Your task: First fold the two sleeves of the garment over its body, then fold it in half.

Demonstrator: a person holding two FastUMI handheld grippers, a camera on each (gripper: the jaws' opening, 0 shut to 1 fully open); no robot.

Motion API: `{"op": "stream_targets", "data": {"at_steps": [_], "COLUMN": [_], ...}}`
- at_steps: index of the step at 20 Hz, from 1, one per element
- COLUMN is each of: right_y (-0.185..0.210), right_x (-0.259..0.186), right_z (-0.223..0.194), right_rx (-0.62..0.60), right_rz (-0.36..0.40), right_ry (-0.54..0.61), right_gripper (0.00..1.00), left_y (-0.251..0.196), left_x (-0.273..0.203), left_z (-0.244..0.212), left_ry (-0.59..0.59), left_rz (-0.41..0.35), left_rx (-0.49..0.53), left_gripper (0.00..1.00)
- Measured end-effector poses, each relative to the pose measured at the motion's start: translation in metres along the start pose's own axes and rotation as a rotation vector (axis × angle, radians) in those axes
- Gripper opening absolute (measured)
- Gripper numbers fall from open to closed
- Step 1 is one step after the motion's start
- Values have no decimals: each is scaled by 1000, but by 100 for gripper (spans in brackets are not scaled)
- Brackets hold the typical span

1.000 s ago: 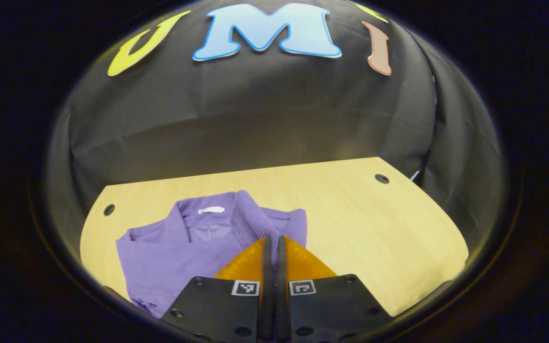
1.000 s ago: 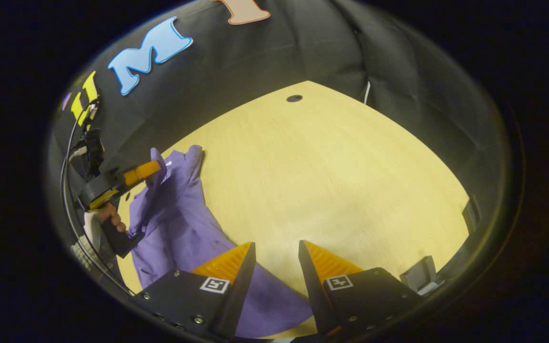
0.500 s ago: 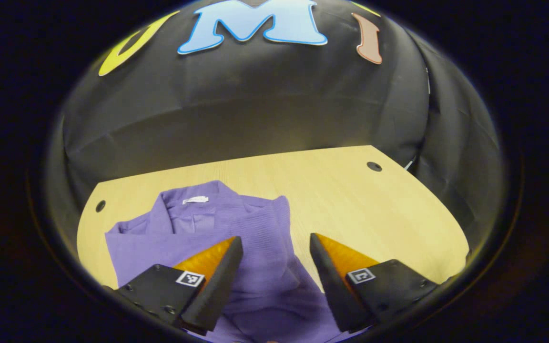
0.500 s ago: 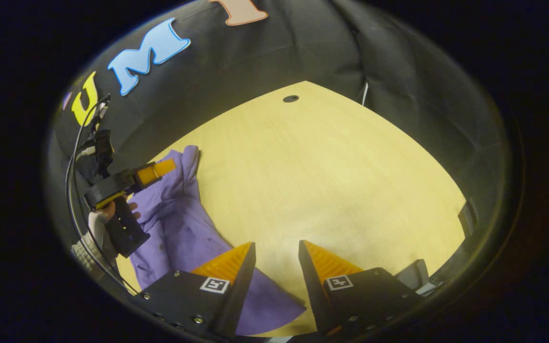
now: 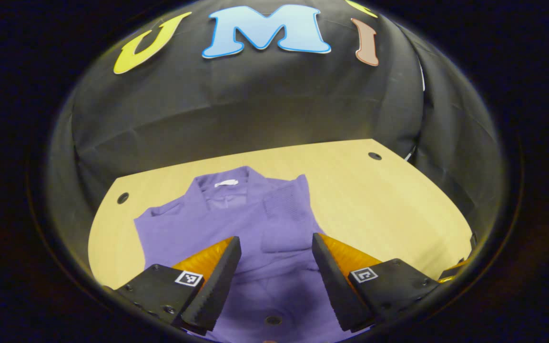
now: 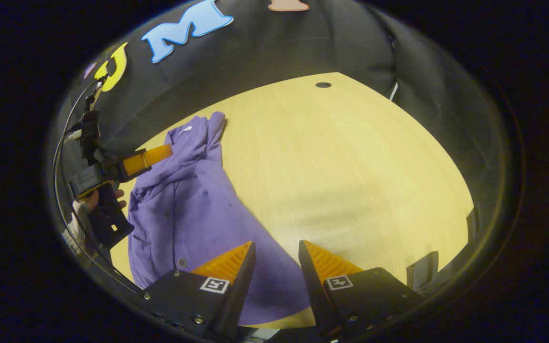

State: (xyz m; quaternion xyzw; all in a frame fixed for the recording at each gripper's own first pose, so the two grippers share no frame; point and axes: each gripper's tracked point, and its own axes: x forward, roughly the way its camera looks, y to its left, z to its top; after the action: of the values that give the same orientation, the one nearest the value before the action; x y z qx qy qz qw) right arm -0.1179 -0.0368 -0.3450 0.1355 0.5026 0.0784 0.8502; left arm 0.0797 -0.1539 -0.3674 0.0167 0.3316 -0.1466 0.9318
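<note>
Two hand-held grippers hang over a pale wooden desk (image 5: 365, 200) on which a purple garment (image 5: 236, 224) lies spread flat.

In the left gripper view, the left hand-held gripper (image 5: 274, 267) has its fingers spread wide apart with nothing between them, and the garment's body shows in the gap. From here the collar, with a small white tag (image 5: 226, 183) inside it, points toward the black cloth wall (image 5: 255, 114). A sleeve with a ribbed cuff (image 5: 284, 205) lies folded across the chest on the side nearer the bare desk. A round button (image 5: 272, 320) sits on the cloth low down between the fingers. Dark round holes mark the desk's far corners.

The right gripper view takes the garment (image 6: 193, 209) from its hem end, so it runs away toward the collar, lying on the left part of the desk (image 6: 350, 171) with a wide bare stretch beside it. The right hand-held gripper (image 6: 277, 267) is likewise spread and holds nothing, its near finger over the hem and the other over bare wood. This view also shows the left hand-held gripper (image 6: 157, 155) from the side, above the collar end, with a person's hand (image 6: 94, 200) on its handle and cables trailing behind.
</note>
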Motion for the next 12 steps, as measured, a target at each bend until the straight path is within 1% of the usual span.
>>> {"op": "stream_targets", "data": {"at_steps": [1, 2, 6, 7, 8, 9, 10, 11, 12], "right_y": [6, 10, 24, 27, 29, 31, 31, 32, 33], "right_x": [2, 3, 13, 15, 16, 18, 20, 22, 26], "right_z": [-6, -10, -29, -33, -35, -39, -43, -45, -47], "right_rx": [-21, -42, -136, -153, -169, -184, -199, -212, -225], "right_rz": [7, 15, 16, 18, 16, 13, 8, 2, -5], "right_ry": [13, 28, 87, 99, 111, 119, 127, 136, 144], "right_gripper": [59, 59, 59, 59, 59, 59, 55, 59, 59], "left_y": [10, 19, 53, 60, 66, 69, 74, 78, 82], "left_x": [-10, -19, -61, -70, -80, -89, -98, -107, -115], "left_z": [-9, -16, -54, -64, -74, -85, -96, -106, -116], "left_ry": [4, 8, 35, 44, 52, 58, 67, 77, 87], "left_rz": [17, 32, 95, 108, 122, 132, 143, 153, 161], "left_rx": [-7, -17, -75, -78, -82, -87, -89, -91, -92], "left_gripper": [97, 97, 97, 100, 94, 100, 100, 100, 100]}}
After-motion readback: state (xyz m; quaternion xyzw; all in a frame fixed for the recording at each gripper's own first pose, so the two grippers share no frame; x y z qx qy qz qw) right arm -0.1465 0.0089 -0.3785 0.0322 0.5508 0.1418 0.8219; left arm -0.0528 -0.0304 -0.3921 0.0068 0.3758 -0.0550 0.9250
